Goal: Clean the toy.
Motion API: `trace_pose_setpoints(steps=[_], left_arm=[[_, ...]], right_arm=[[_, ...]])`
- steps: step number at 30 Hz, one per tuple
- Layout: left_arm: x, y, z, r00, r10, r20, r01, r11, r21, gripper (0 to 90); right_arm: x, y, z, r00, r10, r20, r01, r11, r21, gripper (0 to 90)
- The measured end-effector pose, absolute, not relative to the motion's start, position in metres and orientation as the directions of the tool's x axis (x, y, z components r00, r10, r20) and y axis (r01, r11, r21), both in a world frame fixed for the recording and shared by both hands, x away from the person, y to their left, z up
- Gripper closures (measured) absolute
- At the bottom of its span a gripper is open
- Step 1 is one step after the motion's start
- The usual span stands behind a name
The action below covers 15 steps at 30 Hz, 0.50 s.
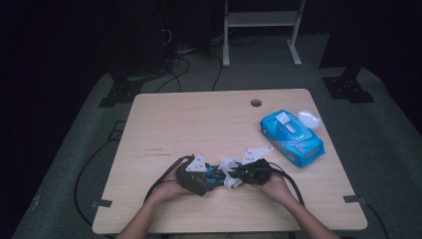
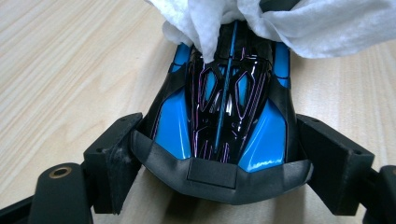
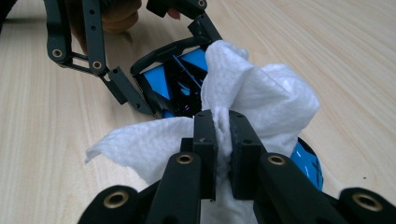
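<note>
A blue and black toy car (image 2: 224, 112) rests on the wooden table (image 1: 199, 124) near the front edge. My left gripper (image 2: 219, 154) is shut on the car's rear, one jaw pressing each side. In the high view the left gripper (image 1: 199, 174) sits left of the car (image 1: 215, 174). My right gripper (image 3: 223, 135) is shut on a white wet wipe (image 3: 252, 102), which drapes over the car (image 3: 175, 81). The wipe (image 2: 261, 18) covers the car's far end in the left gripper view. The right gripper (image 1: 241, 174) and wipe (image 1: 229, 172) lie just right of the car.
A blue pack of wet wipes (image 1: 292, 138) lies at the table's right side with its white lid (image 1: 309, 118) flipped open. A round cable hole (image 1: 256, 103) sits near the far edge. Cables trail from both grippers off the front of the table.
</note>
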<state>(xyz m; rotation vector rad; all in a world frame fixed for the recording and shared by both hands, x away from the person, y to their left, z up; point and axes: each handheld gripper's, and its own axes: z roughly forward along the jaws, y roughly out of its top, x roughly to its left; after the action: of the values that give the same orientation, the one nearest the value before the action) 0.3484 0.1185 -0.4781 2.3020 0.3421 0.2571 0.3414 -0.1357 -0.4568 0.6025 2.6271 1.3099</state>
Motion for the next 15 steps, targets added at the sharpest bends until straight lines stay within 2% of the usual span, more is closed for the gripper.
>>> trace_pose_setpoints(steps=[10,15], left_arm=[[0.348,0.118,-0.478,0.938,0.337,0.081,0.172,-0.656,0.735,19.7],[0.348,0.116,-0.478,0.937,0.337,0.092,0.166,-0.660,0.732,19.7]], right_arm=[[0.346,-0.177,-0.467,-0.850,0.525,0.043,0.362,0.522,0.773,82.5],[0.343,-0.161,-0.463,-0.871,0.489,0.050,0.333,0.514,0.791,82.6]])
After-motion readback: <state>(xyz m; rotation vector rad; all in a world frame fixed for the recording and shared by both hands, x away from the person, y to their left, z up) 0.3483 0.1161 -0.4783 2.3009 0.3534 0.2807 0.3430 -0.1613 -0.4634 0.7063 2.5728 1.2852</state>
